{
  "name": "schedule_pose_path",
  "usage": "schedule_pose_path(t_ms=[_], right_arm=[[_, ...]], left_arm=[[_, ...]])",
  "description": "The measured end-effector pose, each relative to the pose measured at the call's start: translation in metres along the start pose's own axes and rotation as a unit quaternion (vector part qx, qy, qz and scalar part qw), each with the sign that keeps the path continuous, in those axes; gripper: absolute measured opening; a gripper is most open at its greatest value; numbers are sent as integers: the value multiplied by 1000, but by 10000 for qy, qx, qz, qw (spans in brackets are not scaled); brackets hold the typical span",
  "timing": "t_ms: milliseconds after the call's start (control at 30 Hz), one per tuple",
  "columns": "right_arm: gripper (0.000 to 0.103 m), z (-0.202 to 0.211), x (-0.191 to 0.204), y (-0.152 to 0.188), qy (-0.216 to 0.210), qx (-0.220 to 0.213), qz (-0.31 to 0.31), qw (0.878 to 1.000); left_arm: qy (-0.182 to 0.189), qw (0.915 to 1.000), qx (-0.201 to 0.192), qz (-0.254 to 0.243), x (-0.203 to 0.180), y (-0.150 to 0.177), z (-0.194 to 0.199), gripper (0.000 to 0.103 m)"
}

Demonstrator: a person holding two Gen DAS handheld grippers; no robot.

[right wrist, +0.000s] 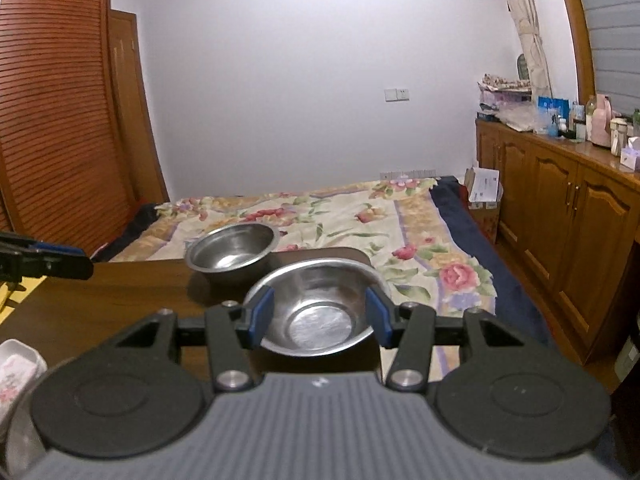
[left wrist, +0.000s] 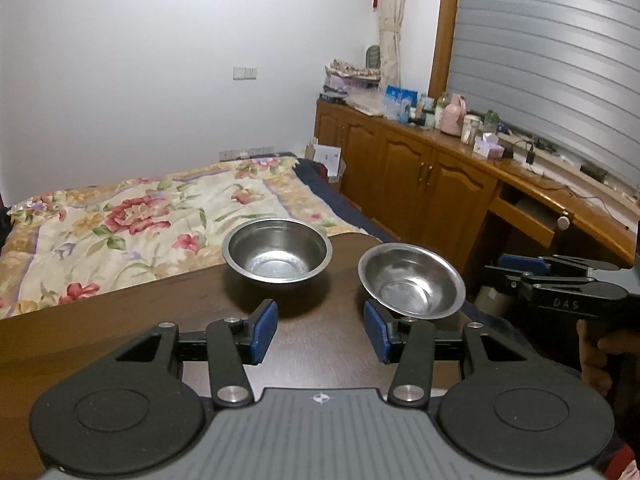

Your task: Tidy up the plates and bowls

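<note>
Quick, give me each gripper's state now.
Left gripper: open, holding nothing.
Right gripper: open, its fingers on either side of the nearer steel bowl, not clamped.

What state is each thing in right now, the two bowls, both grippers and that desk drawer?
Deeper bowl: upright, empty, on the table.
Shallower bowl: tilted, empty, near the table's corner.
Left gripper: open, holding nothing.
Right gripper: open, fingers either side of the shallower bowl.
Desk drawer: pulled open.

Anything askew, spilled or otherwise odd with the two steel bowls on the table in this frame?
Nothing spilled or damaged. The nearer steel bowl sits tilted at the table's right edge, while the farther steel bowl stands level. Both look empty. Both the left gripper and right gripper are open.
</note>
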State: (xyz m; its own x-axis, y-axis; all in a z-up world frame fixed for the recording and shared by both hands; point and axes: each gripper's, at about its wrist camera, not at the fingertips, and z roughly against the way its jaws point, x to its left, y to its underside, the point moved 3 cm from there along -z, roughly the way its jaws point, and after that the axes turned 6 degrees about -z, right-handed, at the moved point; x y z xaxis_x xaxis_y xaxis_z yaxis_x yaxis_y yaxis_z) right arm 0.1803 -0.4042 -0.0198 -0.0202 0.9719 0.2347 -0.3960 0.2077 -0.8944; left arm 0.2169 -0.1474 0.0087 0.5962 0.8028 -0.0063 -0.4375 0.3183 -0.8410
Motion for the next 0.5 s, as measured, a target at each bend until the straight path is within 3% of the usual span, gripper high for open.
schedule_pose_path(t_ms=[500], right_arm=[[52, -40, -29, 7, 133, 312, -511, 9981]], left_arm=[[316, 9986, 371, -217, -3, -17, -65, 51]])
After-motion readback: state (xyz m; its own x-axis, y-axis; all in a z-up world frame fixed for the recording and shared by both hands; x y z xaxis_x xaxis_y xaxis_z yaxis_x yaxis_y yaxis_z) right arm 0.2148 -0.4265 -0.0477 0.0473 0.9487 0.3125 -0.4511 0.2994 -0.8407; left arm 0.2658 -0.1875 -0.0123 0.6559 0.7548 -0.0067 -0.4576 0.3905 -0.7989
